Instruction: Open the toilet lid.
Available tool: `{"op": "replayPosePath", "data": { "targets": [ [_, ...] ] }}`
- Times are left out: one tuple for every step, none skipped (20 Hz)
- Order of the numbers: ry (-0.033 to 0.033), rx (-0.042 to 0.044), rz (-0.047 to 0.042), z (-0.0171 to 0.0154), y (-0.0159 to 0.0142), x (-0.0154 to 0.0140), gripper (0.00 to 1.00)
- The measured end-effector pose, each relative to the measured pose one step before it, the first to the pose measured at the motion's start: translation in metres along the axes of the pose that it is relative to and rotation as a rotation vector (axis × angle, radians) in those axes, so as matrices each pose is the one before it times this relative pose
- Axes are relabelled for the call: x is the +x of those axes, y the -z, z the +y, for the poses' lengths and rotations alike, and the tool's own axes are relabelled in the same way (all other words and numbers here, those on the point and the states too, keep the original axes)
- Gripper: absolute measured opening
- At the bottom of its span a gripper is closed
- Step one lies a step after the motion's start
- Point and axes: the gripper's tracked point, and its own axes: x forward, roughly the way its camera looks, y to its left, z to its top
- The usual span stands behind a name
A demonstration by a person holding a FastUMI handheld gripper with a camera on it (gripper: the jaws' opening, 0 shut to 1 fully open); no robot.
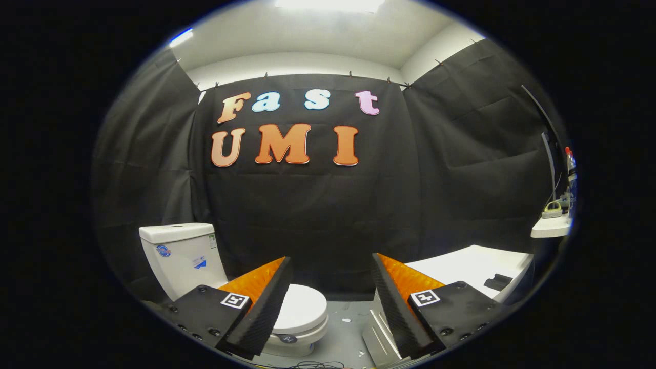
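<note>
A white toilet stands on the floor below and left of my fingers, its tank (180, 256) against the black cloth wall. Its white lid (305, 310) lies flat and closed over the bowl, partly hidden behind my left finger (261, 302). My gripper (330, 266) hovers above and short of the toilet, open wide with nothing between its fingers. The right finger (397, 302) is off to the right of the bowl, over the floor.
A white table (471, 266) with a small black object (497, 282) stands to the right. A white shelf (551, 225) with small items and a monitor edge sits farther right. A metal piece (382, 333) and cables (318, 365) lie on the grey floor.
</note>
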Motion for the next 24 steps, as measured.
{"op": "replayPosePath", "data": {
  "targets": [
    [0.00143, -0.00108, 0.00087, -0.00049, -0.00018, -0.00077, 0.98],
    [0.00264, -0.00120, -0.00044, -0.00111, 0.00008, 0.00020, 0.98],
    [0.00147, -0.00004, 0.00126, -0.00142, -0.00041, 0.00003, 0.98],
    [-0.00065, 0.00195, 0.00063, 0.00088, 0.00050, 0.00042, 0.98],
    [-0.00075, 0.00100, 0.00242, 0.00118, -0.00040, -0.00099, 0.98],
    [-0.00003, 0.00034, 0.00191, 0.00036, 0.00013, 0.00070, 0.98],
    [-0.00056, -0.00403, 0.00050, -0.00021, 0.00059, -0.00079, 0.98],
    [-0.00320, -0.00555, -0.00017, 0.00096, 0.00076, 0.00024, 0.98],
    [-0.00496, -0.00504, -0.00134, 0.00357, -0.00073, -0.00079, 0.99],
    [-0.00307, -0.00550, -0.00065, 0.00119, -0.00092, -0.00012, 0.98],
    [-0.00261, -0.00159, 0.00187, 0.00054, 0.00026, -0.00032, 0.98],
    [-0.00268, 0.00233, 0.00346, 0.00037, 0.00072, -0.00026, 0.98],
    [-0.00036, 0.00740, 0.00061, 0.00047, 0.00073, -0.00100, 0.98],
    [0.00029, 0.01141, -0.00510, -0.00107, -0.00230, 0.00058, 0.98],
    [0.00144, 0.00742, -0.00446, -0.00055, -0.00144, 0.00086, 0.98],
    [0.00241, 0.00525, -0.00545, 0.00058, -0.00103, 0.00328, 0.98],
    [0.00170, 0.00594, 0.00142, 0.00238, 0.00052, 0.00266, 0.98],
    [-0.00271, 0.00734, 0.00502, 0.00360, 0.00180, 0.00280, 0.98],
    [-0.00621, 0.00645, 0.00742, 0.00280, 0.00225, 0.00272, 0.98],
    [-0.00429, 0.00595, 0.00077, 0.00262, 0.00075, 0.00107, 0.98],
    [-0.00039, 0.00297, -0.00553, 0.00041, -0.00289, 0.00121, 0.98],
    [0.00018, -0.00096, -0.00447, 0.00060, -0.00194, 0.00195, 0.98],
    [0.00159, -0.00049, 0.00037, 0.00001, 0.00114, 0.00061, 0.98],
    [0.00074, 0.00572, 0.00615, -0.00036, 0.00199, 0.00168, 0.98]
  ]
}}
